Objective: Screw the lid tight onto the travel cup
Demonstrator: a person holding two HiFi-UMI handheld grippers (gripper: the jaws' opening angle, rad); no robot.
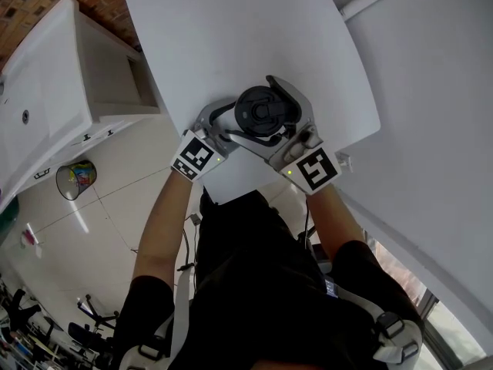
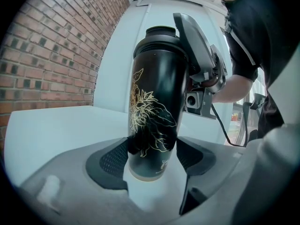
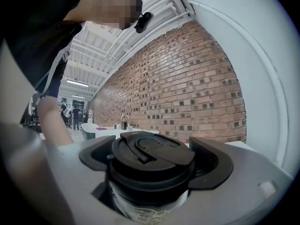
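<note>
A black travel cup [image 2: 155,107] with a gold flower print stands upright on the white table [image 1: 231,45]. My left gripper [image 2: 152,156] is shut on the cup's lower body, its black pads pressed to both sides. The black lid [image 3: 150,156] sits on top of the cup, and my right gripper [image 3: 151,157] is shut on it from either side. From the head view the lid [image 1: 266,112] shows from above near the table's front edge, with the left gripper [image 1: 219,126] and right gripper [image 1: 281,126] meeting around it.
A white cabinet [image 1: 69,91] stands to the table's left. A brick wall [image 2: 51,46] lies behind the table. On the floor at left lies a small colourful bin [image 1: 75,178]. A white counter [image 3: 101,131] with items stands far off.
</note>
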